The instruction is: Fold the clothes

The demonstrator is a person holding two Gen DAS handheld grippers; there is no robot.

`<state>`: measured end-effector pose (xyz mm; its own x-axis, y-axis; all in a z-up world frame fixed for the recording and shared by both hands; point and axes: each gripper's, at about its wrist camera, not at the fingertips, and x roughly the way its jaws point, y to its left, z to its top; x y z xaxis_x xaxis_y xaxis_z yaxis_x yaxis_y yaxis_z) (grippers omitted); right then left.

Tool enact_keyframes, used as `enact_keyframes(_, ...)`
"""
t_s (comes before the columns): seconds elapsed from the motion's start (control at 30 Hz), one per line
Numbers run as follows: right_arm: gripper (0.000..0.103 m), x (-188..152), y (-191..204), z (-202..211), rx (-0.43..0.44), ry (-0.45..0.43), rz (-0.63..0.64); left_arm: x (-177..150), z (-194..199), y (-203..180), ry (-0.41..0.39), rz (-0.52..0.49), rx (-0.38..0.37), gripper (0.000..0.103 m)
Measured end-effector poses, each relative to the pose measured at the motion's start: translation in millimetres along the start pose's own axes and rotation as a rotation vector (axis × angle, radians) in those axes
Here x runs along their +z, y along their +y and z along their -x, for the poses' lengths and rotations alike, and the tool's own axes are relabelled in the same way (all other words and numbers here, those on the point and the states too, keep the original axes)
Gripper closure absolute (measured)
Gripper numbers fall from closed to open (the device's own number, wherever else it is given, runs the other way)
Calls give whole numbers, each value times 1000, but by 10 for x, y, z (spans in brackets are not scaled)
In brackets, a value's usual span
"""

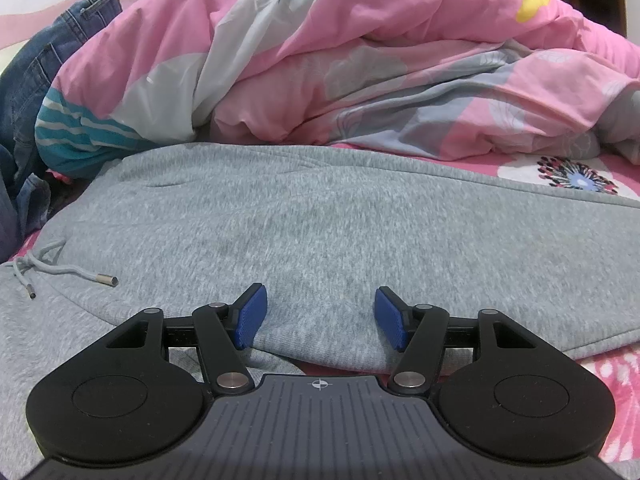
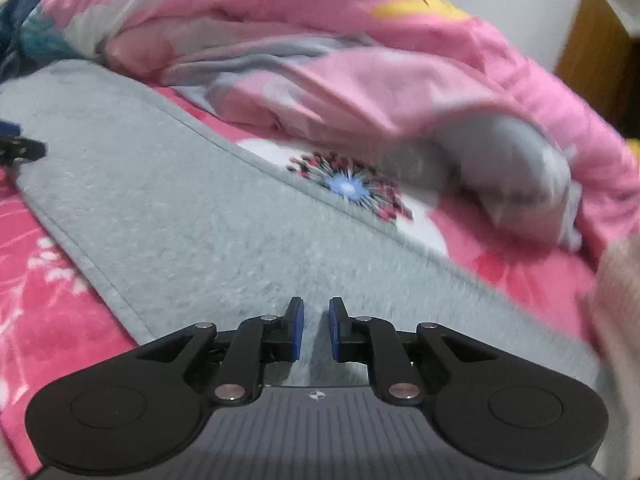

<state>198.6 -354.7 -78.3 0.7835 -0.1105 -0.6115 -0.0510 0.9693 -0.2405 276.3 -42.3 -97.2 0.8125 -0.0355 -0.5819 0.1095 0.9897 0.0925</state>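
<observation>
A grey sweat garment (image 1: 320, 220) lies spread flat on the bed, its drawstring (image 1: 60, 272) with metal tips at the left. My left gripper (image 1: 322, 314) hovers low over the garment's near folded edge, jaws wide apart, with only the flat cloth beneath them. In the blurred right wrist view the same grey garment (image 2: 180, 220) runs diagonally. My right gripper (image 2: 316, 322) sits over it with a narrow gap between its blue pads, and nothing is pinched there. A black finger of the left gripper (image 2: 20, 148) shows at the left edge.
A bunched pink and grey duvet (image 1: 360, 60) piles up just behind the garment, also in the right wrist view (image 2: 320, 60). Blue jeans (image 1: 40, 60) and a teal striped cloth (image 1: 76, 128) lie at the left. The flowered pink sheet (image 2: 40, 280) shows around the garment.
</observation>
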Motion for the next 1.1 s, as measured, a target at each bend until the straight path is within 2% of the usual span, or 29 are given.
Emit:
enact_keyframes(0.1,85,-235,-357,201,8,45,-200,5,0,5,2,-1,-3,43)
enact_keyframes(0.17,85,-500,-570,435,-43,78,-306,7,0,8,3,-2,-5,42)
enact_keyframes(0.37,85,-1315,-1244,1176,-420,165,-511,-5,7,-6,-2,-6,4,41)
enact_keyframes(0.4,85,-1397,-1306,1283,-455,161,-545,-4,6,-7,-2,-6,5,41)
enact_keyframes(0.5,83,-1419,-1276,1451,-470,125,-569,-3,3,-10,-1,-9,10,40)
enact_keyframes(0.6,82,-1260,-1073,1341,-396,84,-519,-3,0,-22,-1,-13,15,39)
enact_keyframes(0.67,80,-1215,-977,1196,-334,98,-480,-4,-1,-22,-1,-15,15,39)
enact_keyframes(0.7,80,-1225,-940,1158,-332,109,-457,-5,0,-19,-1,-14,15,39)
enact_keyframes(0.8,72,-1320,-981,1240,-406,122,-429,-4,5,-1,-1,-8,8,39)
enact_keyframes(0.9,74,-1468,-1087,1555,-528,161,-472,-3,11,6,-1,-5,5,39)
enact_keyframes(0.93,74,-1512,-1097,1681,-542,158,-488,-2,13,5,-1,-5,5,39)
enact_keyframes(1.03,73,-1597,-1026,2081,-515,105,-544,2,31,5,-6,-2,6,38)
enact_keyframes(1.1,67,-1576,-922,2241,-517,78,-533,12,86,21,-24,5,3,38)
